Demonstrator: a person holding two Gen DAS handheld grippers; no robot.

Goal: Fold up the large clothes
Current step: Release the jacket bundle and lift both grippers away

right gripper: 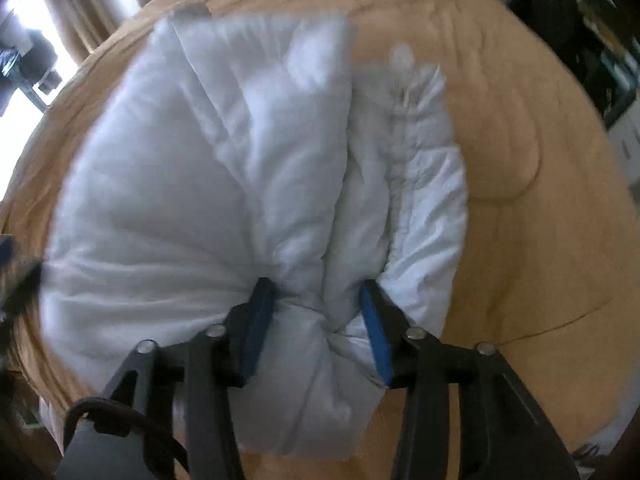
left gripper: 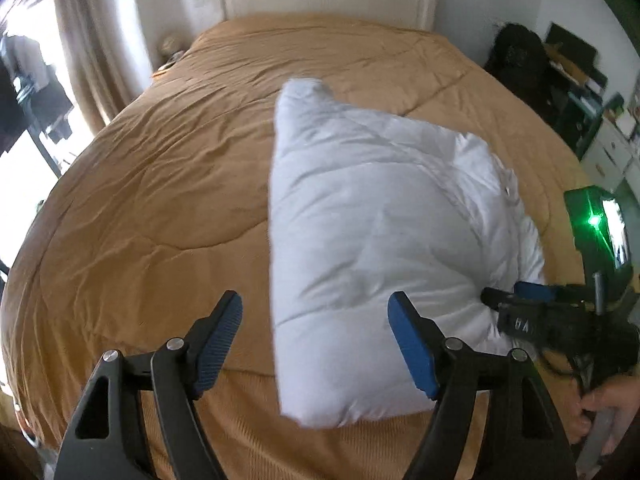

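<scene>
We see the bed [left gripper: 140, 184], its near edge cut off. On it lies the folded white jacket [left gripper: 360, 220], blurred. Left gripper [left gripper: 316, 344]: jaws spread, empty. Right gripper [right gripper: 318, 324]: jaws straddle a jacket fold; pad contact unclear.

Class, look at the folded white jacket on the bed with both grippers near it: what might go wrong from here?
1. The puffy white jacket may spring open, since the left gripper is open and off it.
2. The right gripper straddles a bunched end of the jacket; pulling away could drag the fold askew.
3. The jacket lies near the edge of the bed and could slide off.
</scene>
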